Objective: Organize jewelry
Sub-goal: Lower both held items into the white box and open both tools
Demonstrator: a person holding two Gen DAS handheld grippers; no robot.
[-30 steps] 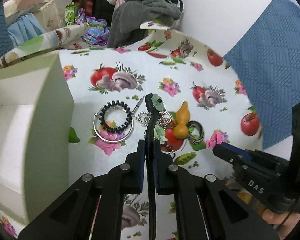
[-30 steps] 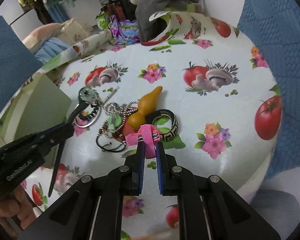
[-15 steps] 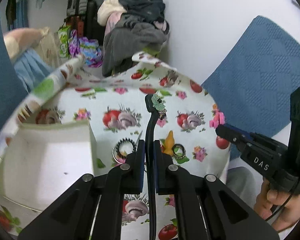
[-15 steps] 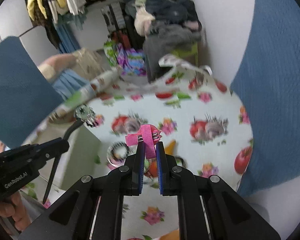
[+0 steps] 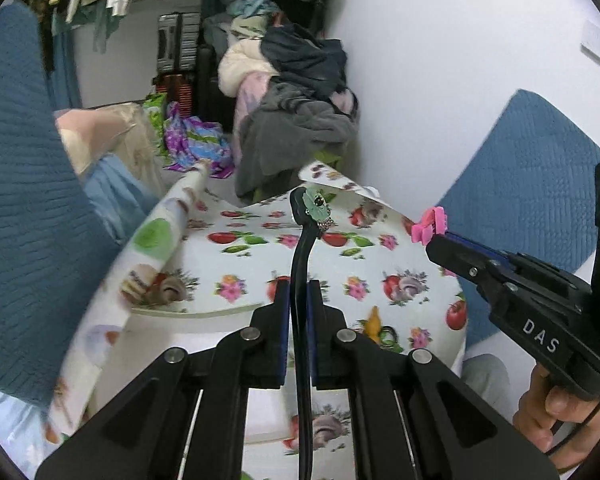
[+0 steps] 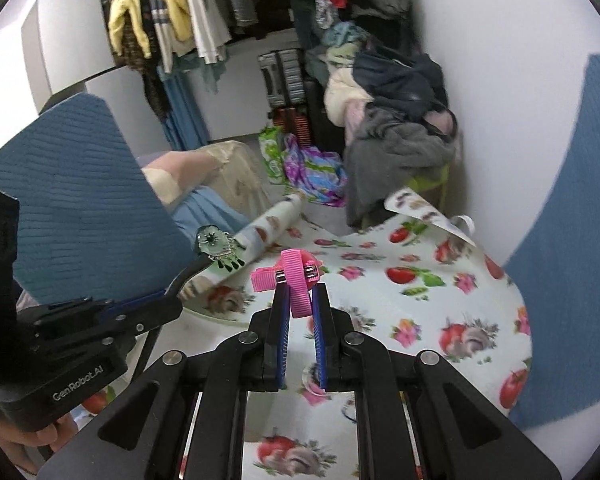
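jewelry is split between the two grippers and the worktop below. the left gripper (image 5: 298,292) is clenched on a black hair stick (image 5: 300,264) that runs up between its blue pads and ends in a pale green ornament (image 5: 317,205) with small dangling beads; the same ornament (image 6: 216,245) shows at the left of the right wrist view, above the left gripper's black body. the right gripper (image 6: 300,300) is clenched on a pink ribbon hair clip (image 6: 290,274), which sits crosswise over its fingertips with a metal clasp showing; from the left wrist view that clip (image 5: 430,226) sticks out past the tip of the other gripper. both pieces are held in the air above the worktop (image 5: 400,256), which wears a white cloth printed with tomatoes, mushrooms and flowers. on that cloth, low in the left view, lie an orange gourd-shaped charm (image 5: 374,322) and a dark patterned ring (image 5: 388,336) touching it. a white box (image 5: 172,344) stands at the near left of the worktop.
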